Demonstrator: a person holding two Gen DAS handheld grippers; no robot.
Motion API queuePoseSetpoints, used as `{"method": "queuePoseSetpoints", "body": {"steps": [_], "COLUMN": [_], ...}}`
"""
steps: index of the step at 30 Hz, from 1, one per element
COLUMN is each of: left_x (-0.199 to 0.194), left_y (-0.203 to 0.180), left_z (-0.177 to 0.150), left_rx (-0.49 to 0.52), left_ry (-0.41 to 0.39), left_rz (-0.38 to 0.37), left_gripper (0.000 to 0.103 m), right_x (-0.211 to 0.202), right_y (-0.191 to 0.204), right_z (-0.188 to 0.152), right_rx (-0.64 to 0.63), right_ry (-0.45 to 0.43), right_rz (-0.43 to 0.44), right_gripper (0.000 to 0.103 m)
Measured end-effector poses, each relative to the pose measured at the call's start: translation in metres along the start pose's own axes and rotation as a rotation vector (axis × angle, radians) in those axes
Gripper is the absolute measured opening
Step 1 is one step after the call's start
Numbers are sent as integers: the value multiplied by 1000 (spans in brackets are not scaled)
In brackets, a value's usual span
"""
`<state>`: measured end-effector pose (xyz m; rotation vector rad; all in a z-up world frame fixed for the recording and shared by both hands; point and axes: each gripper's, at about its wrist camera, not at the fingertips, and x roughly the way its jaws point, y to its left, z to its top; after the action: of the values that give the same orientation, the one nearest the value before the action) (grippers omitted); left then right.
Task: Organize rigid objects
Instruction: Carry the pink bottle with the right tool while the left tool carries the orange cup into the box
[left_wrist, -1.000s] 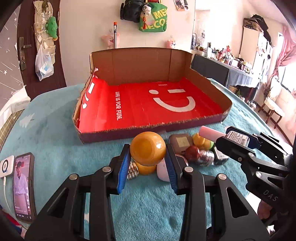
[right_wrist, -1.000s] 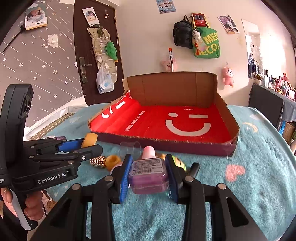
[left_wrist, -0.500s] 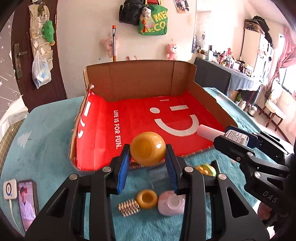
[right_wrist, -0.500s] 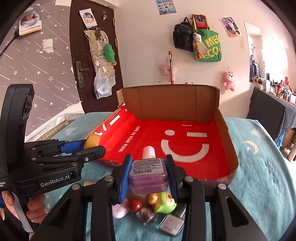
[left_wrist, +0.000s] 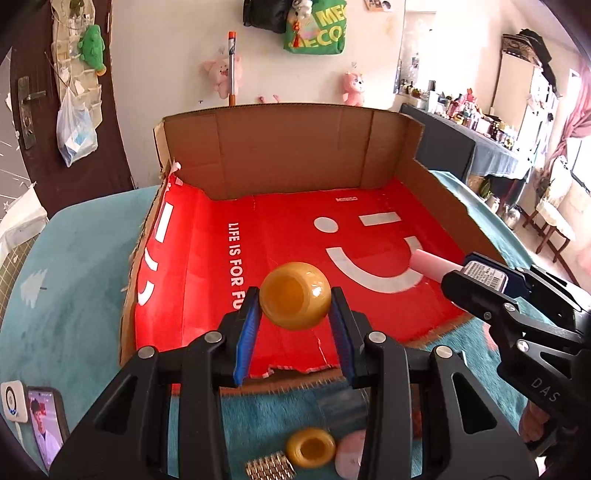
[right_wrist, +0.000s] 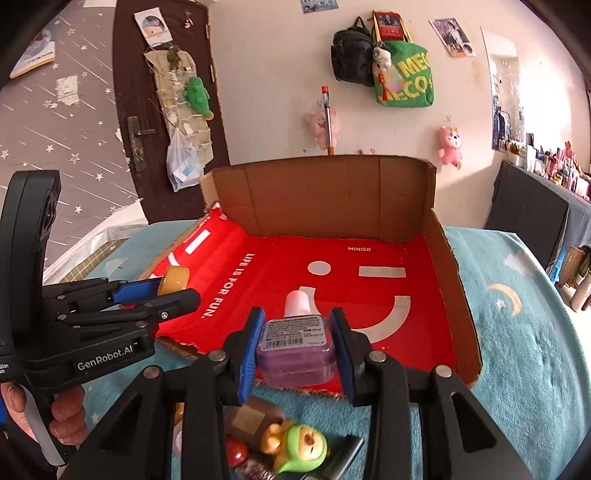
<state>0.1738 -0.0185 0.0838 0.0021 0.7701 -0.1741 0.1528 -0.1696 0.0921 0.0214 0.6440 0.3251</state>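
**Both loads poised over the tray**

Risked a roll or bounce off the red cardboard tray (left_wrist: 207, 280) if dropped from height — round, glossy amber jar (left_wrist: 294, 295) especially. Left gripper (left_wrist: 294, 321) pinched onto that jar; right gripper (right_wrist: 295, 343) clamped onto the purple bottle (right_wrist: 295, 347) — above the tray's near edge.

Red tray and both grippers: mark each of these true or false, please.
1. The left gripper is shut on the amber round jar. True.
2. The right gripper holds a green toy. False: it is shut on the purple bottle; the green figure lies on the teal blanket.
3. The red tray already holds several objects. False: nothing rests on its floor.
4. An amber ring lies on the blanket outside the tray. True.
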Motion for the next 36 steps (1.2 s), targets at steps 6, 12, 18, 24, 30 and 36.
{"method": "queuePoseSetpoints", "body": {"steps": [6,12,18,24,30,36], "left_x": [28,61,84,98,109,111], "left_y": [6,11,15,22,30,27], "left_z": [12,20,25,29,25,24], "left_rx": [-15,-26,-32,-53,-66,-43], "left_ry": [43,95,143,180,212,214], "left_rz": [18,45,46,38,44,67], "left_gripper": [35,35,35,35,35,36], "right_x": [25,52,78,97,109,118], "right_y": [-11,-21,-32,-36,-40,-43], "right_z": [10,19,22,23,20,17], "right_rx": [20,30,43,39,57,76], "right_ry": [36,73,123,174,217,272], "right_rz": [-19,-37,-48,-66,-70,-63], "right_gripper": [38,38,38,38,38,38]}}
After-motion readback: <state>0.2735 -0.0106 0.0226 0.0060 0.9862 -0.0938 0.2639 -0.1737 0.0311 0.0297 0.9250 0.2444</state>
